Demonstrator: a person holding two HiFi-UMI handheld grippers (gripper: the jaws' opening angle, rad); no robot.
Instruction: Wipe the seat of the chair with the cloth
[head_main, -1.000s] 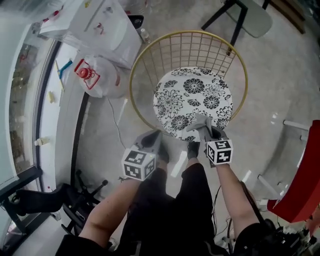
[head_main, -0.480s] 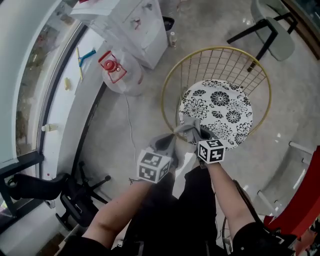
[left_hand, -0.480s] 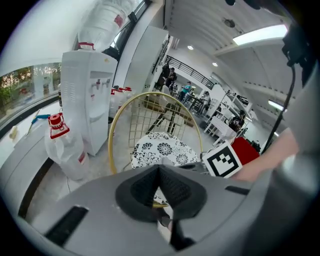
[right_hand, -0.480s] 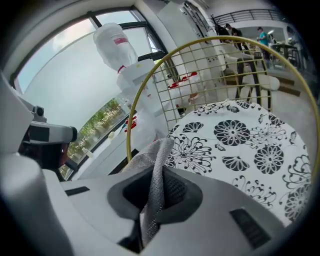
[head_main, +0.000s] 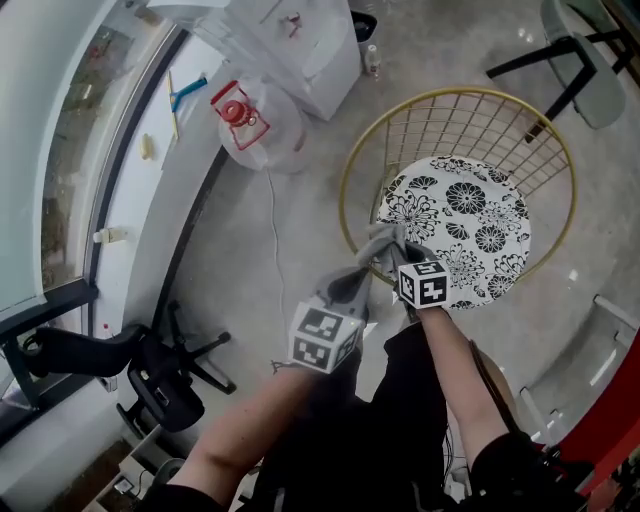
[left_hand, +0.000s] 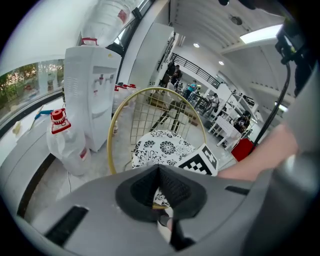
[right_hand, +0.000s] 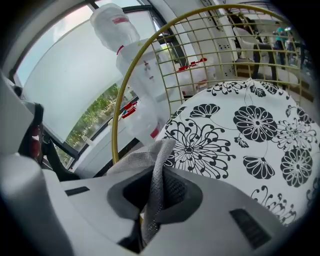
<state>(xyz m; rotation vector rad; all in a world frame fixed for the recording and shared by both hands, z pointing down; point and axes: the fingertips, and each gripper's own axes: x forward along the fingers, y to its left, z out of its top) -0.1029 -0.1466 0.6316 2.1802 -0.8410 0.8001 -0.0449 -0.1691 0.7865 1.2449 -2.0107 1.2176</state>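
on the grey floor (head_main: 240, 270), wire chair (head_main: 450, 125) with floral seat (head_main: 480, 225)

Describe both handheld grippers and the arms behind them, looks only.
The left gripper and the right gripper both have smooth grey moulded shells that taper to a V. Each carries a white cube printed with black square markers. Dark ribbed pads line the inside of the jaws. The forearms are bare, and black short sleeves begin near the bottom edge of the head view.

Probably an open-plan office: water dispenser (left_hand: 92, 95), black swivel chair (head_main: 165, 372), big windows (head_main: 55, 170).
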